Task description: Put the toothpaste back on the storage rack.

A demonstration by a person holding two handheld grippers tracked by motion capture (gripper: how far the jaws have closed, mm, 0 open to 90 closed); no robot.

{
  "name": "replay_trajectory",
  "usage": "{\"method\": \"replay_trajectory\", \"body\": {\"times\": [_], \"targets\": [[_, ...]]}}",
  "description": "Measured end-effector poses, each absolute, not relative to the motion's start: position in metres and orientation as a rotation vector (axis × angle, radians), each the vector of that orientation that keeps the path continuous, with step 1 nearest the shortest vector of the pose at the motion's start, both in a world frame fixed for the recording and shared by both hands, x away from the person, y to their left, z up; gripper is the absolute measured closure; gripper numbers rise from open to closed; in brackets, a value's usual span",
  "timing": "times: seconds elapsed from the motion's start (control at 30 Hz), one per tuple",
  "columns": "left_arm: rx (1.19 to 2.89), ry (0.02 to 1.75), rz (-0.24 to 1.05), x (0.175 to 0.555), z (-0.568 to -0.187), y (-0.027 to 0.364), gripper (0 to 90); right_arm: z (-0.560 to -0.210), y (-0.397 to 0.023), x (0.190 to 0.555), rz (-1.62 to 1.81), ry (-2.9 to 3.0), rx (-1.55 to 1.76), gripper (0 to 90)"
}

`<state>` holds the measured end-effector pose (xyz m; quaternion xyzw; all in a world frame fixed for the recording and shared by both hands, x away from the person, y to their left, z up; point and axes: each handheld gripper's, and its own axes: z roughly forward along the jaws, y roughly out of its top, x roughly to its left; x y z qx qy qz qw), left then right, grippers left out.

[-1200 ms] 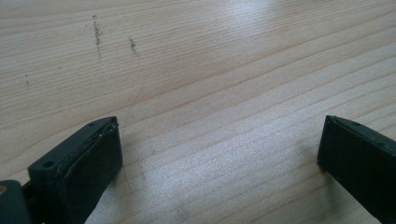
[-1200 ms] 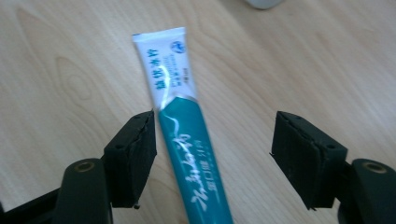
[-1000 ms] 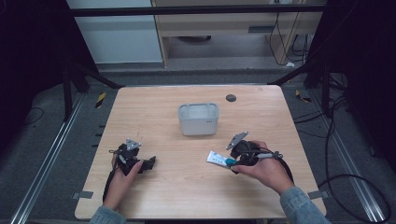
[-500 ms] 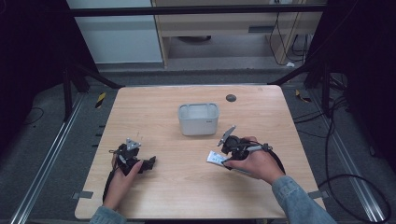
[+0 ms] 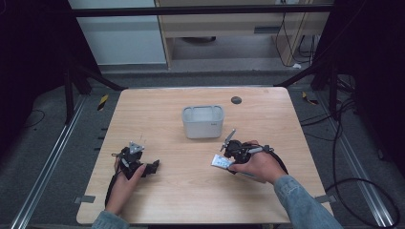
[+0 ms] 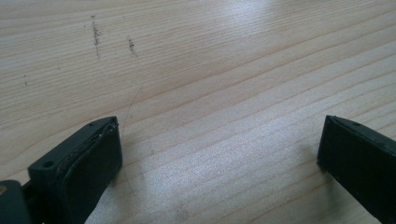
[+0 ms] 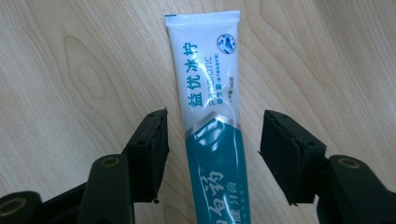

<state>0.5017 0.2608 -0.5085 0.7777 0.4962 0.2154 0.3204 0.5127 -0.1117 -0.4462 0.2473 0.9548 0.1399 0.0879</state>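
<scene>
Right gripper view: the right tongs [image 7: 212,154], which have just been closing, straddle a white-and-teal toothpaste tube [image 7: 212,116] lying flat on the pale wooden bench [image 7: 70,70], pads not touching. Left tongs [image 6: 219,158] spread, empty.

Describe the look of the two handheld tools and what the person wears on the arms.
Both tools are black. The left tool has a small grey three-cornered plate on top and a dark cable looping back by the wrist. The right tool has a grey plate too, plus a dark cable. Up close, its fingers are blocky black pads on arms with round pivots. Both sleeves are blue denim.
</scene>
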Motion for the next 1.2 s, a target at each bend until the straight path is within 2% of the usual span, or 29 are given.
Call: {"method": "replay_trajectory", "body": {"times": [0.2,0.23,0.53,1.2], "targets": [[2.044,1.304,0.566,0.502,-0.509,0.261,0.0,-0.454,-0.111,0.517,0.401,2.866,0.765,43.0],[2.044,1.303,0.566,0.502,-0.508,0.261,0.0,-0.456,-0.111,0.519,0.394,2.879,0.766,45.5],[2.044,1.302,0.565,0.502,-0.508,0.261,0.0,-0.461,-0.109,0.524,0.348,2.904,0.777,49.4],[2.044,1.302,0.565,0.502,-0.509,0.261,0.0,-0.466,-0.108,0.529,0.315,2.941,0.738,54.0]]}}
